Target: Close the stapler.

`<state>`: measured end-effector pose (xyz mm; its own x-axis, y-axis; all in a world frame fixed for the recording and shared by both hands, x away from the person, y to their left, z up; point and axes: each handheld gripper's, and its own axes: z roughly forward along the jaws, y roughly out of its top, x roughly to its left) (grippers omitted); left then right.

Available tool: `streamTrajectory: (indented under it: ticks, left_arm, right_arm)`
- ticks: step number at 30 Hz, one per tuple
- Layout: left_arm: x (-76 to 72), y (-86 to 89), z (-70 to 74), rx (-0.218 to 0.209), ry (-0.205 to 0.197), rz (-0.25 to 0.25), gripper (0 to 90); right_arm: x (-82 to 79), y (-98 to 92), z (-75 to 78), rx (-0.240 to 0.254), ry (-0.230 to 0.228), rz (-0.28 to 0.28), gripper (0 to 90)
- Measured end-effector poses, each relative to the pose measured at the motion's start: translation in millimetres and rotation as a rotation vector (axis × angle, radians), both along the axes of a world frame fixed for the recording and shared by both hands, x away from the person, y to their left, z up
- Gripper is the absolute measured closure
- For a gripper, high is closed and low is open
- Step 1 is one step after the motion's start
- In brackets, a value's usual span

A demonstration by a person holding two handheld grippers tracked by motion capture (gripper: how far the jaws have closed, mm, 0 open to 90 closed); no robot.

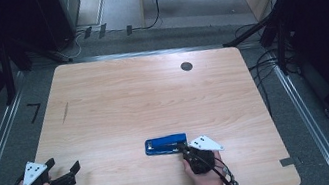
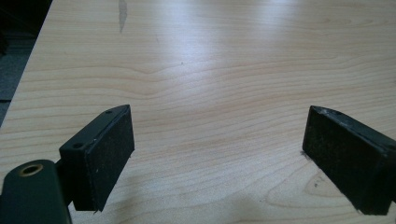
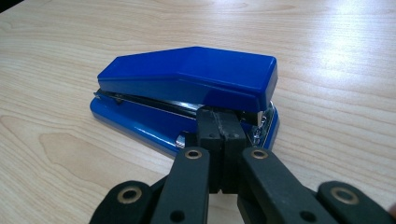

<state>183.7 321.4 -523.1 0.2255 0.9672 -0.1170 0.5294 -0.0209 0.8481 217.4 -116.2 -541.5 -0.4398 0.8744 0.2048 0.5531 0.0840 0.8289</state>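
A blue stapler lies flat on the wooden table near the front edge, right of centre. My right gripper is at its right end. In the right gripper view the two black jaws are pressed together with nothing between them, and the right gripper has its tips against the side of the stapler, at the slot between top and base. My left gripper rests at the table's front left corner. The left gripper stands wide open over bare wood.
A dark round hole sits in the tabletop at the back right. A thin dark streak marks the wood at the left. Cables and black stand legs lie on the floor around the table.
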Motion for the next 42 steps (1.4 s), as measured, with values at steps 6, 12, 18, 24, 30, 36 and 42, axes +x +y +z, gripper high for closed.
streamTrajectory:
  ticks: [6,12,18,24,30,36,42]
  left_arm:
    - [0.1,0.0,0.0,0.0,0.002,-0.001,9.4]
    - [0.1,0.1,0.0,-0.001,0.002,0.0,9.4]
    - [0.8,0.4,-0.2,-0.004,0.001,0.003,9.4]
    - [0.8,0.1,-0.3,-0.006,0.0,0.009,9.4]
    - [0.5,0.3,-0.2,-0.006,-0.001,0.01,9.4]
    - [0.8,0.2,-0.2,-0.005,0.001,0.009,9.4]
    - [0.8,0.5,-0.3,-0.01,0.0,0.007,9.4]
  right_arm:
    - [3.7,-0.4,0.4,-0.007,0.001,0.0,90.0]
    - [3.9,-1.0,0.6,-0.006,0.003,0.002,90.0]
    - [-2.0,-15.3,5.7,0.011,-0.002,-0.017,90.0]
    - [-5.1,-38.4,13.6,0.058,-0.035,-0.07,70.0]
    - [0.7,-56.1,23.1,0.063,-0.07,-0.064,32.4]
    - [2.1,-69.0,27.9,0.043,-0.068,-0.053,12.8]
    - [2.0,-84.9,29.8,0.043,-0.06,-0.052,0.0]
